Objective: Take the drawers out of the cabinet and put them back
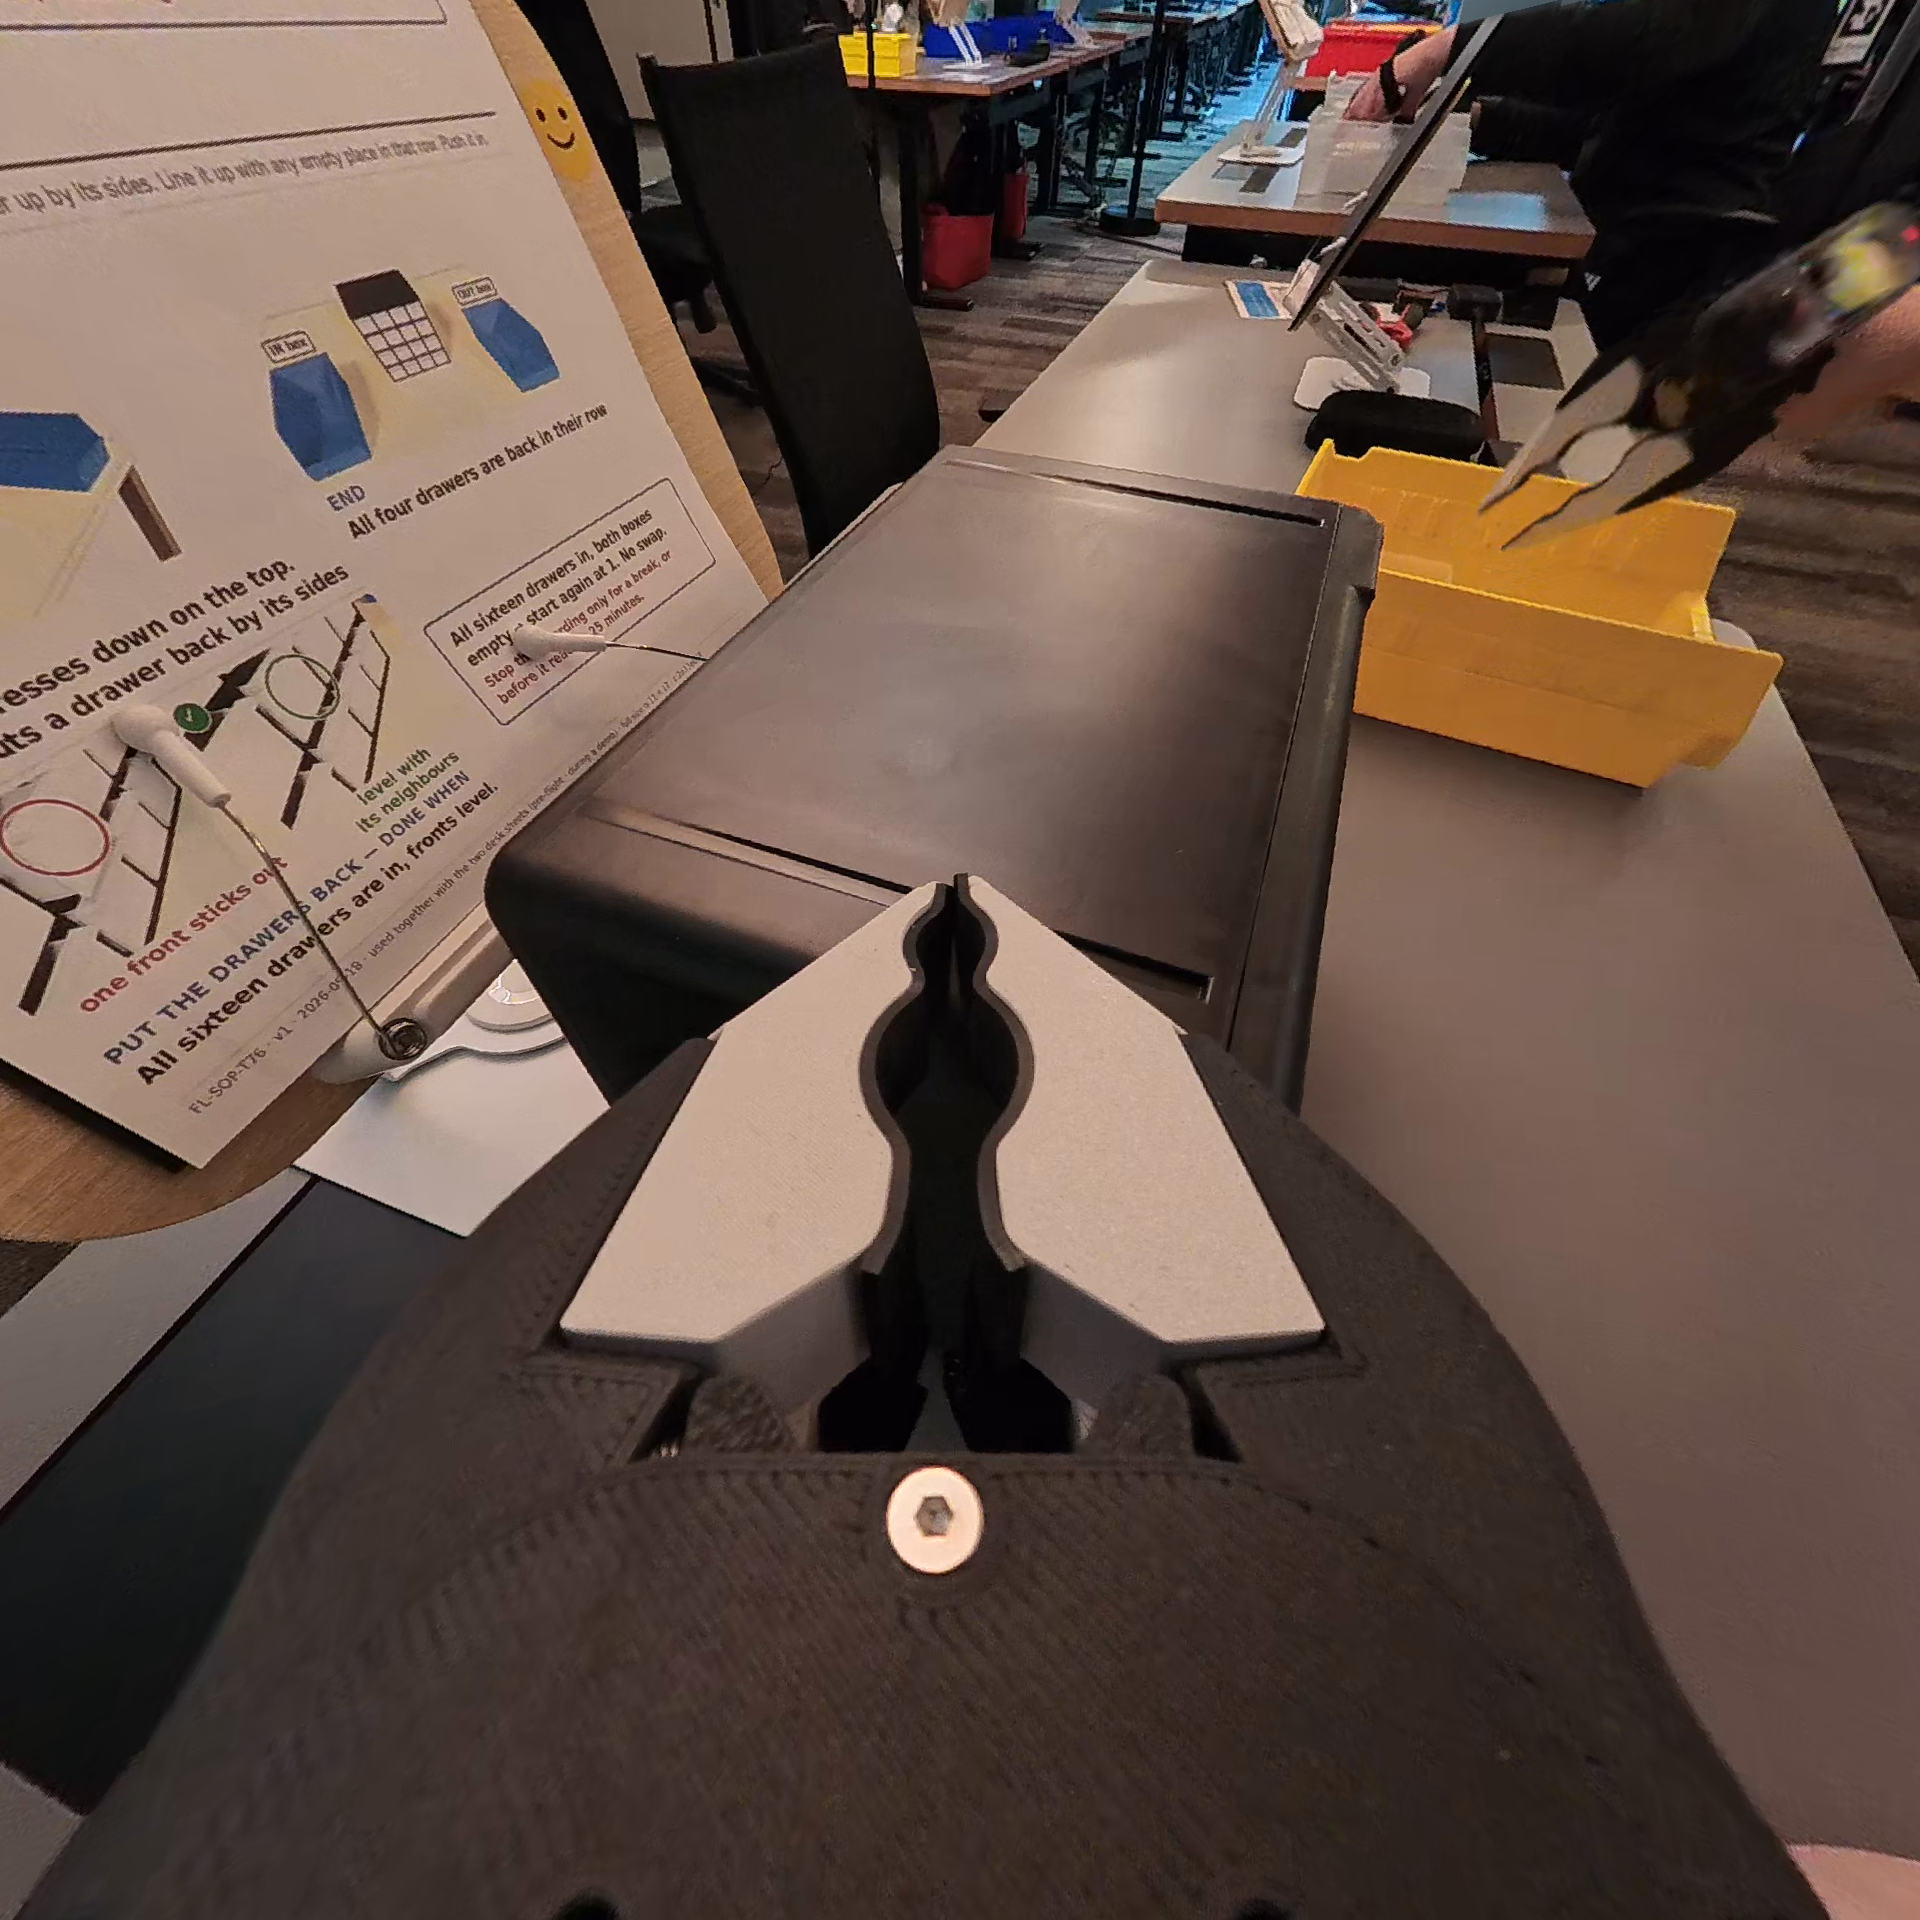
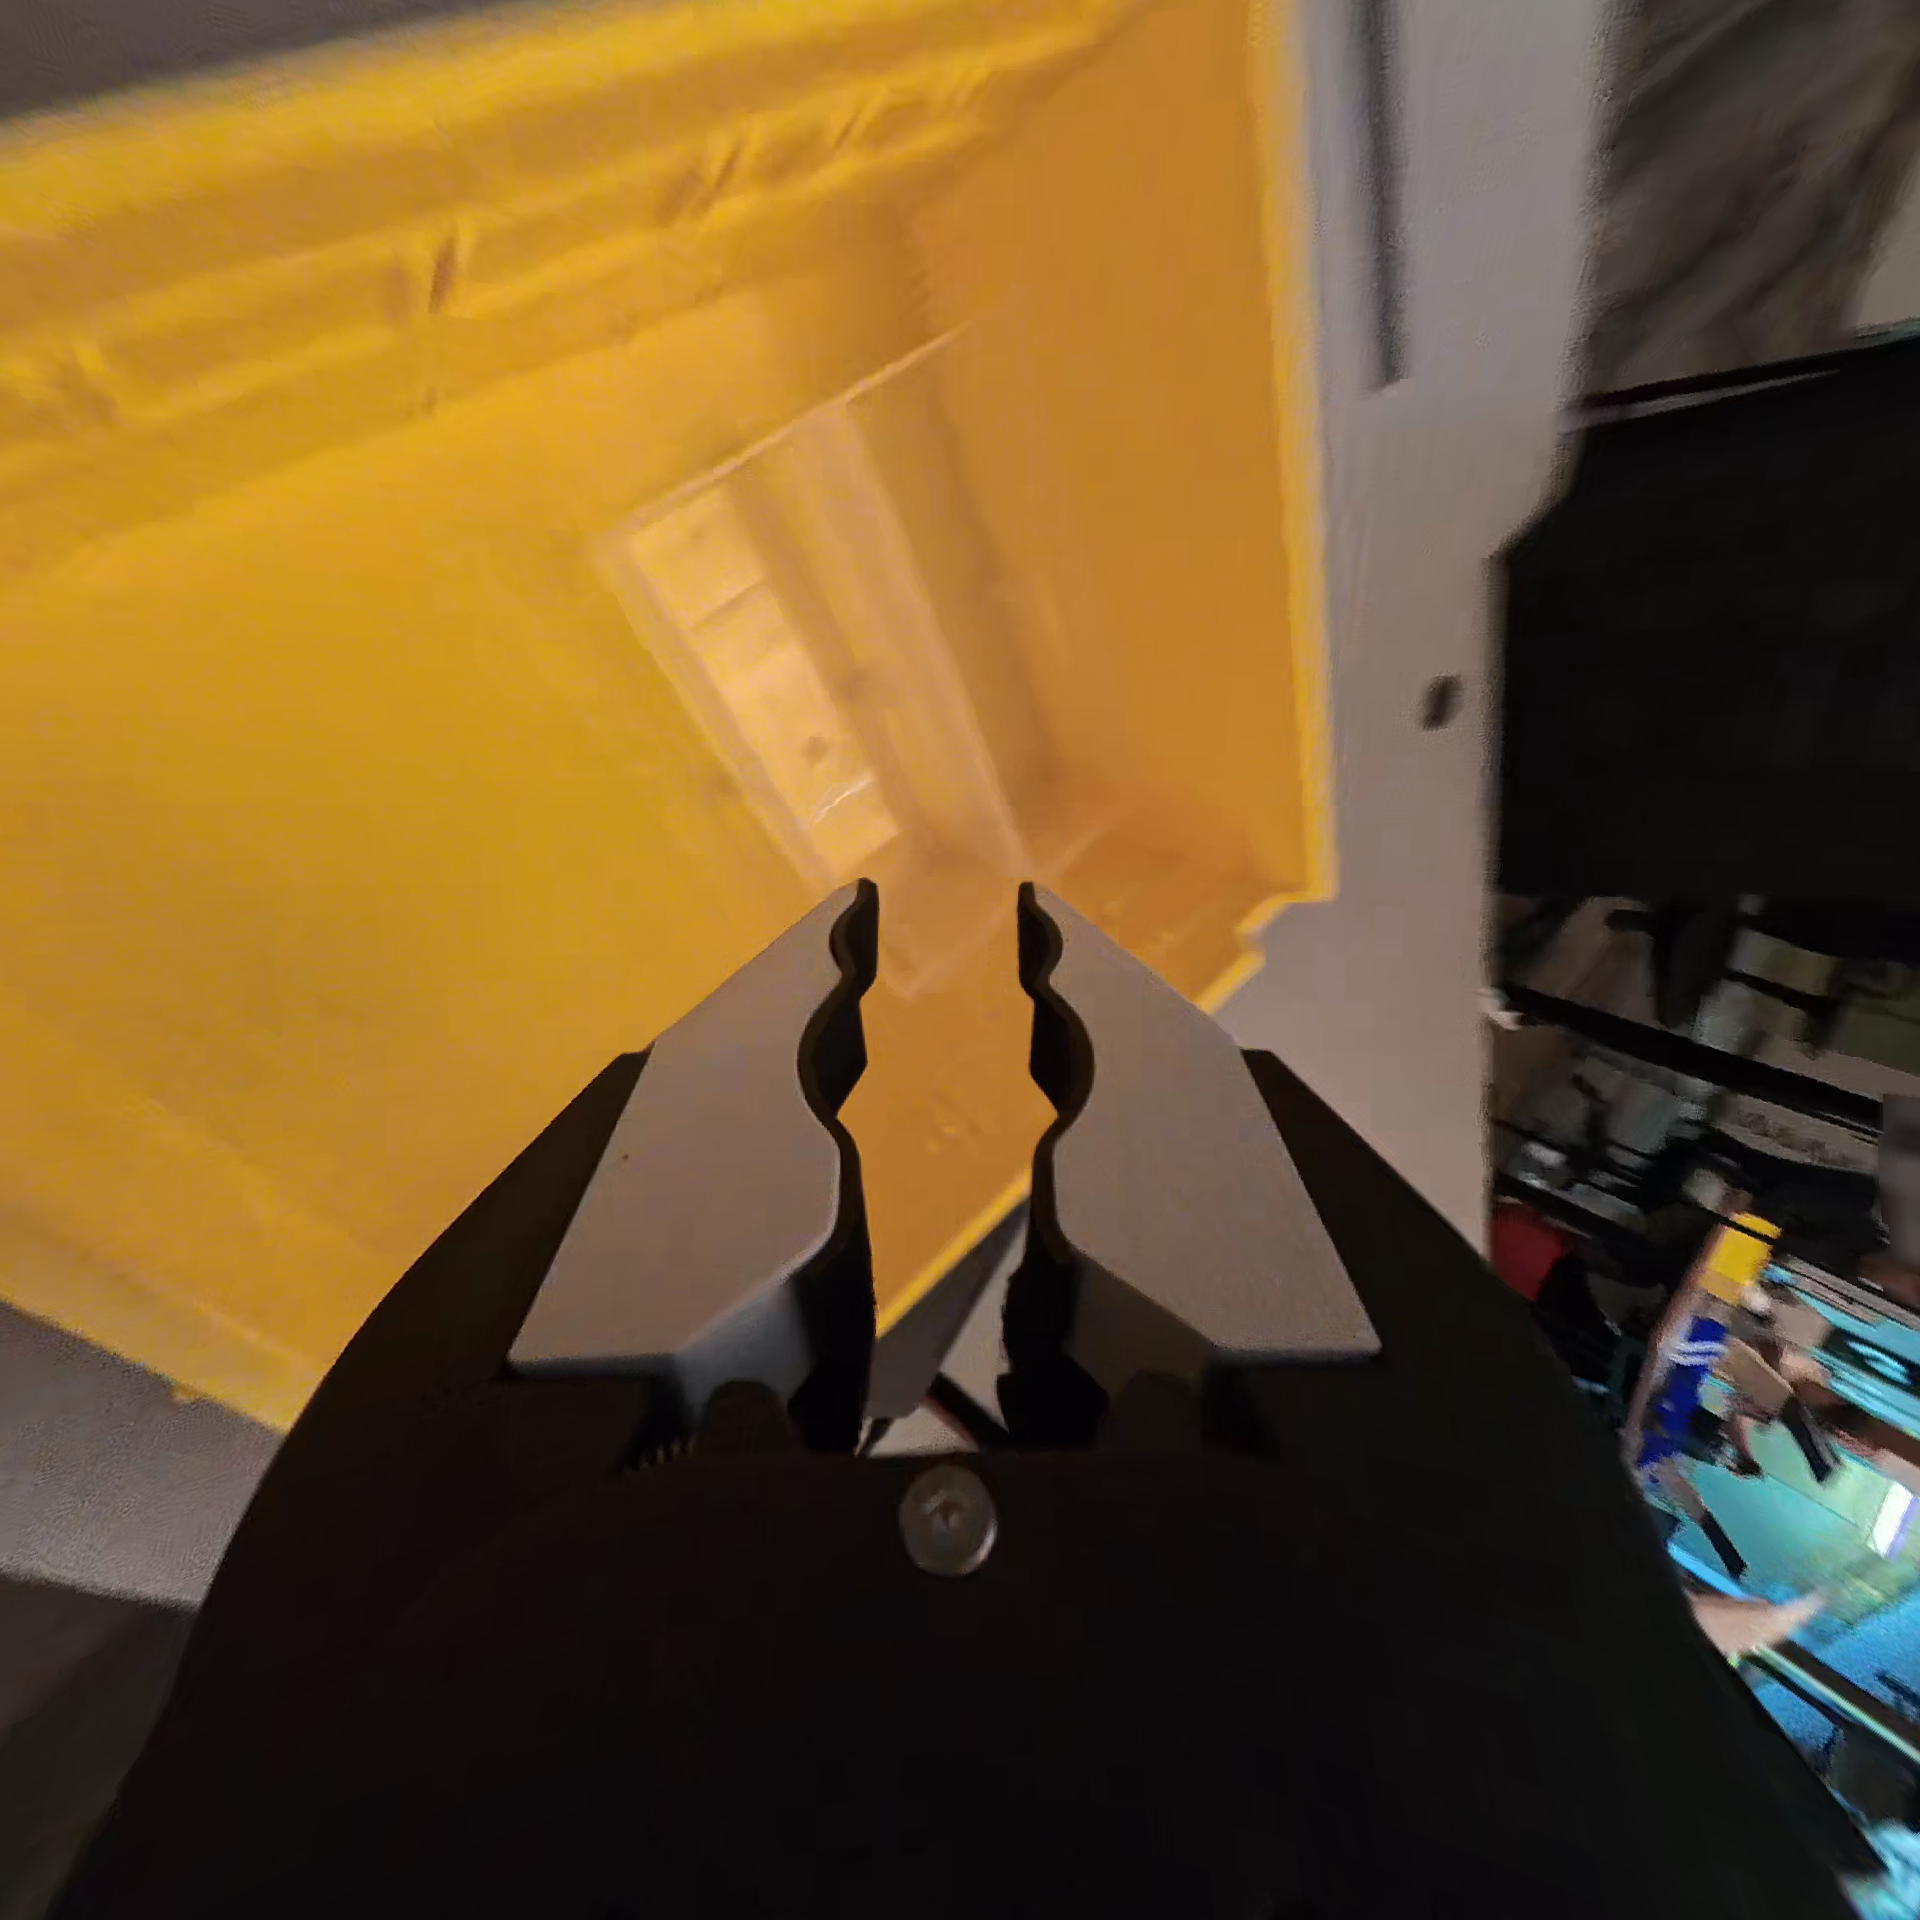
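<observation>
The black cabinet [image 1: 997, 707] stands on the grey table, seen from above its top; its drawer fronts are hidden. My left gripper [image 1: 958, 885] is shut and empty, its tips over the cabinet's near top edge. The yellow bin [image 1: 1538, 644] sits to the cabinet's right. My right gripper [image 2: 943, 896] is open and hovers over the yellow bin [image 2: 312, 831]; it also shows blurred in the left wrist view [image 1: 1507, 520]. A clear plastic drawer [image 2: 790, 665] lies inside the bin, just ahead of the right fingertips. The cabinet's black side [image 2: 1704, 644] shows at the right.
An instruction sheet [image 1: 260, 582] on a wooden board leans at the left of the cabinet. A black chair [image 1: 800, 260] stands behind. A black pouch [image 1: 1392, 421] and a tablet stand [image 1: 1351, 322] lie farther along the table [image 1: 1507, 1143]. A person's arm [image 1: 1558, 73] is at the far desk. The tips of one gripper are about 60 cm away from the tips of the other.
</observation>
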